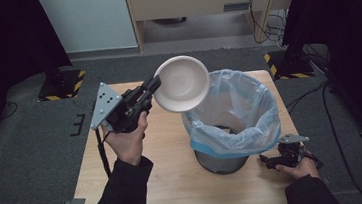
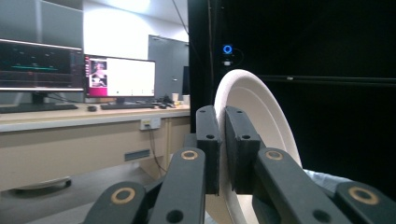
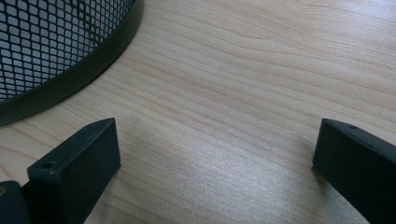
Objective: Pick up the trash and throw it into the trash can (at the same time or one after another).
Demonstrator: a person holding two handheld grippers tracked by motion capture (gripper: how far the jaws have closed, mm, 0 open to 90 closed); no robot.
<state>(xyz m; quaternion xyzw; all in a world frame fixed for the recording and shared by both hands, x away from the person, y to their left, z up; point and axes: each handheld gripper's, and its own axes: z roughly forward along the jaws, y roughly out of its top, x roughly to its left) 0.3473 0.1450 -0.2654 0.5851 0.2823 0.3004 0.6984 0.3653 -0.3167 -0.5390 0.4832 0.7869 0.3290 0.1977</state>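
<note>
Close to the camera, the right gripper (image 1: 270, 161) rests low on the table (image 1: 176, 183) with its jaws spread wide and nothing but bare wood between its fingers (image 3: 77, 168), the mesh bin (image 3: 51, 51) standing just beyond its left finger. The left gripper (image 1: 153, 86) is raised above the table, its fingers (image 2: 208, 140) clamped tight on the rim of a white bowl (image 1: 182, 83). The bowl tilts on edge past the fingertips, just over the near rim of the bin's bag (image 1: 249, 105).
</note>
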